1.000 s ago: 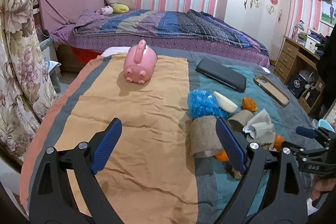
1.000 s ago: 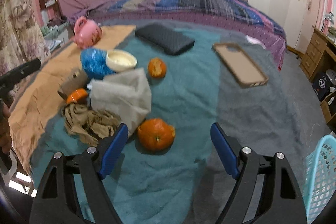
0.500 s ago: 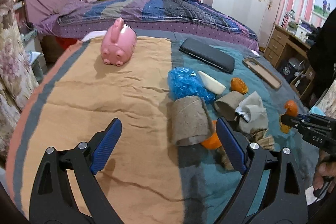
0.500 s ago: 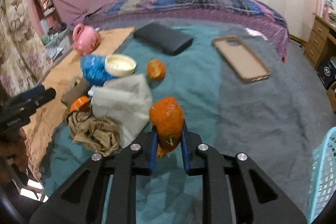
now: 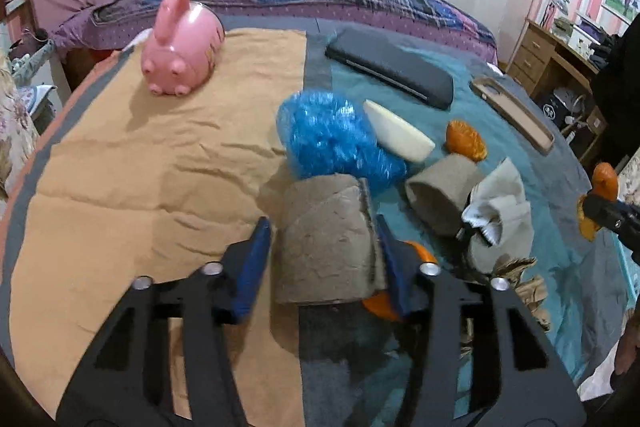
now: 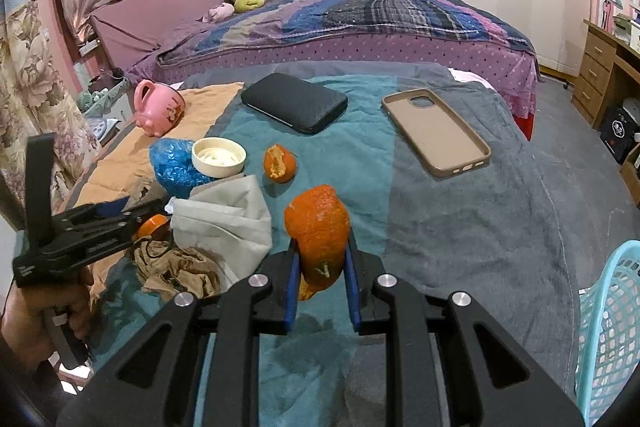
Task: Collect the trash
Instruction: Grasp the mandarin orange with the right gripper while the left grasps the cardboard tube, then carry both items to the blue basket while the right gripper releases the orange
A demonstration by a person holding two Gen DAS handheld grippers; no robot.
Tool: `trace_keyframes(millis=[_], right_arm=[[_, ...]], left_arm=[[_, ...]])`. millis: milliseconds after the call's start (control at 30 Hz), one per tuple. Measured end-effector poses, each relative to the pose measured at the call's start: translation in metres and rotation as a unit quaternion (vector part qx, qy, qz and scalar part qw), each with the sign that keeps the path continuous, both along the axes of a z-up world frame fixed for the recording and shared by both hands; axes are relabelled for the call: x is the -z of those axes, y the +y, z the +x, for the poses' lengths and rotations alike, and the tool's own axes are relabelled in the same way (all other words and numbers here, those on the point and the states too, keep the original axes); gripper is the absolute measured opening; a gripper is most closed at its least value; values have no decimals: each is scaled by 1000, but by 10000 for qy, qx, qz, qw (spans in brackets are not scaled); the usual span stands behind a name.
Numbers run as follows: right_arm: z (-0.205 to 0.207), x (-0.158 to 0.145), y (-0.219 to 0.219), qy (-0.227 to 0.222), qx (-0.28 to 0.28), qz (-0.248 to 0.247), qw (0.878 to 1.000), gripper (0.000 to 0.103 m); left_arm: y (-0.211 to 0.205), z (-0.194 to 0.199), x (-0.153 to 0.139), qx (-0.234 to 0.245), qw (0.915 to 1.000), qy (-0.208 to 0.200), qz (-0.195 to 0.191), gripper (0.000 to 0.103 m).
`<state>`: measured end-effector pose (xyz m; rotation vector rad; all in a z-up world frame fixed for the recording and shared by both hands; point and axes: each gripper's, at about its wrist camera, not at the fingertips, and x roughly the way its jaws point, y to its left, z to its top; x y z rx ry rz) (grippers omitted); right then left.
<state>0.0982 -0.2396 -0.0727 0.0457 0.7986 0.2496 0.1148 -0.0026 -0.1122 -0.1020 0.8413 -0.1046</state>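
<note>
My right gripper (image 6: 322, 281) is shut on a large orange peel (image 6: 318, 231) and holds it above the teal cloth. My left gripper (image 5: 322, 253) has its blue pads on both sides of a brown cardboard roll (image 5: 326, 245) lying on the table. Around it lie a blue plastic bag (image 5: 334, 139), a white lid (image 5: 398, 135), a second roll (image 5: 442, 187), a grey-white paper wad (image 5: 500, 215), crumpled brown paper (image 6: 176, 269) and more orange peel (image 6: 280, 163). The right gripper and its peel also show in the left wrist view (image 5: 604, 183).
A pink pig-shaped pot (image 5: 182, 45) stands at the back left. A black case (image 6: 294, 101) and a tan phone case (image 6: 436, 131) lie at the back. A light blue mesh basket (image 6: 610, 327) stands at the right edge. A bed lies behind the table.
My right gripper closed on the orange peel and lifted it off the cloth. My left gripper moved forward and closed around the cardboard roll.
</note>
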Motion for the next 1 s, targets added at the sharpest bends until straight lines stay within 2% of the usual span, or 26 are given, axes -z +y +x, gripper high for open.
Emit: trace_keyframes(millis=[167, 467, 700, 1000], right_arm=[[-6, -4, -4, -87, -9, 60, 9999, 20], [-19, -22, -15, -473, 43, 208, 9987, 20], [-25, -26, -30, -550, 132, 229, 9981, 20], [-43, -38, -68, -782, 451, 146, 9958, 20]], left_arm=[[8, -11, -19, -155, 9992, -357, -43, 39], [34, -40, -56, -483, 9941, -959, -136, 39], [-1, -48, -70, -131, 9929, -1176, -84, 39], [-73, -56, -85, 524, 9888, -1352, -342, 39]])
